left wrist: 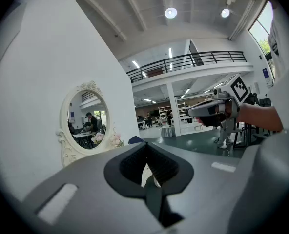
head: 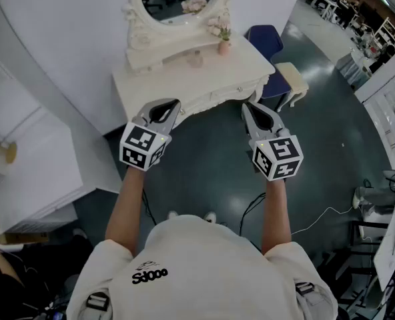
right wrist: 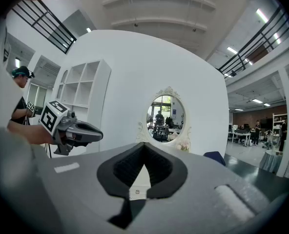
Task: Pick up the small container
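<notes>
Both tools were held short of the front edge of the dressing table (head: 159, 74), and neither touched anything on it. The left gripper (head: 173, 105) had its jaws closed tip to tip with nothing between them. The right gripper (head: 248, 108) stood the same, jaws together and empty. The small container (head: 196, 59) was taken to be the pale round object at the middle of the dressing table's top, just in front of its mirror base. It showed too small in the head view for lid or material to be confirmed. A pink vase (head: 223, 47) of flowers stood toward the dressing table's right rear, as the person faced it. Judgement: the container would be light and rigid, probably smooth-walled and somewhat slippery, and breakable if dropped or knocked against the tabletop. Recommended hold: across the body, low on its sides, with the jaws opened before the approach. Any lid or knob should be avoided, since it might lift away. Risk noted: a wide approach from the dressing table's right side could tip the vase.
</notes>
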`<state>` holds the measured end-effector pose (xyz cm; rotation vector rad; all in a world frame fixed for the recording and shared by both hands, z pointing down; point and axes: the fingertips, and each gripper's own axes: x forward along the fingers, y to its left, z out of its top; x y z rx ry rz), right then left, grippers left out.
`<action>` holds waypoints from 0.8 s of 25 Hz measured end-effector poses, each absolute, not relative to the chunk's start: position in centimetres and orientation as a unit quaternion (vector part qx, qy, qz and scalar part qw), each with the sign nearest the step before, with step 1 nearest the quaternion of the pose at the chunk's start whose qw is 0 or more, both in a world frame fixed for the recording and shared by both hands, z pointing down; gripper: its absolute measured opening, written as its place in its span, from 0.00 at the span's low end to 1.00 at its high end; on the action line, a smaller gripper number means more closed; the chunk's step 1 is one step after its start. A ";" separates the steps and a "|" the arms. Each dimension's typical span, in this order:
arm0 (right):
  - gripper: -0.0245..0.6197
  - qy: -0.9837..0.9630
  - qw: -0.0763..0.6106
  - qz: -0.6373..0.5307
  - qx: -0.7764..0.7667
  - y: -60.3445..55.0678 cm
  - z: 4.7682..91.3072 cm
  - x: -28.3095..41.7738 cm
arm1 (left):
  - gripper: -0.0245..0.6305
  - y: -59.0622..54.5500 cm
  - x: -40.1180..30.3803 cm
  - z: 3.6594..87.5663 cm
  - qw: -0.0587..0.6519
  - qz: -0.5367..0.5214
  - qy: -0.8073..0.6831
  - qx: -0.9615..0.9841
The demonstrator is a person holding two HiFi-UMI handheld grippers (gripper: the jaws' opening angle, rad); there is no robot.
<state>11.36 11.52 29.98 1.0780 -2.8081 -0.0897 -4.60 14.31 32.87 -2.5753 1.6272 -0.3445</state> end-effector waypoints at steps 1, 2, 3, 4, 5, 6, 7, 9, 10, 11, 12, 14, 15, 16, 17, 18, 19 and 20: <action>0.04 -0.931 0.067 -0.030 0.356 11.3 30.0 11.6 | 0.06 14.2 -4.4 32.9 0.038 -0.113 0.531 -0.839; 0.04 -0.932 0.067 -0.030 0.355 11.1 30.1 11.7 | 0.06 14.0 -4.3 32.8 0.038 -0.113 0.532 -0.838; 0.04 -0.932 0.068 -0.030 0.354 10.9 30.1 11.9 | 0.06 13.8 -4.1 32.8 0.038 -0.114 0.533 -0.837; 0.04 -0.932 0.067 -0.030 0.354 10.6 30.2 12.1 | 0.06 13.5 -3.9 32.8 0.038 -0.114 0.535 -0.836; 0.04 -0.933 0.065 -0.029 0.353 10.3 30.2 12.4 | 0.06 13.2 -3.8 32.8 0.038 -0.115 0.537 -0.835; 0.04 -0.933 0.062 -0.026 0.352 10.0 30.3 12.6 | 0.06 12.9 -3.6 32.9 0.037 -0.115 0.539 -0.834; 0.04 -0.934 0.057 -0.022 0.351 9.7 30.4 12.9 | 0.06 12.7 -3.5 33.0 0.036 -0.115 0.541 -0.832; 0.04 -0.936 0.048 -0.012 0.348 9.0 30.5 13.6 | 0.06 12.3 -3.0 33.2 0.033 -0.115 0.546 -0.829; 0.04 -0.937 0.045 -0.010 0.346 8.6 30.5 14.0 | 0.07 12.2 -2.8 33.2 0.031 -0.114 0.549 -0.828; 0.04 -0.938 0.044 -0.009 0.345 8.3 30.6 14.4 | 0.06 12.0 -2.5 33.3 0.029 -0.111 0.551 -0.826; 0.04 -0.938 0.044 -0.009 0.343 7.9 30.8 14.8 | 0.06 11.9 -2.3 33.4 0.026 -0.108 0.555 -0.825; 0.04 -0.940 0.046 -0.005 0.339 7.2 31.4 15.6 | 0.06 11.6 -2.0 33.9 0.019 -0.104 0.562 -0.820; 0.04 -0.940 0.048 -0.002 0.337 6.9 31.8 16.0 | 0.06 11.4 -1.9 34.2 0.015 -0.104 0.567 -0.817; 0.04 -0.941 0.050 0.001 0.335 6.5 32.1 16.3 | 0.06 11.1 -1.8 34.5 0.012 -0.105 0.571 -0.814; 0.04 -0.941 0.050 0.004 0.334 6.1 32.4 16.6 | 0.06 10.7 -1.7 34.8 0.009 -0.106 0.573 -0.812; 0.04 -0.942 0.050 0.006 0.333 5.8 32.6 16.8 | 0.06 10.3 -1.5 35.1 0.007 -0.108 0.574 -0.812; 0.04 -0.942 0.049 0.008 0.332 5.5 32.8 16.9 | 0.06 9.9 -1.3 35.3 0.006 -0.110 0.573 -0.812; 0.04 -0.942 0.050 0.007 0.331 5.1 32.9 17.0 | 0.06 9.3 -1.1 35.4 0.008 -0.112 0.571 -0.813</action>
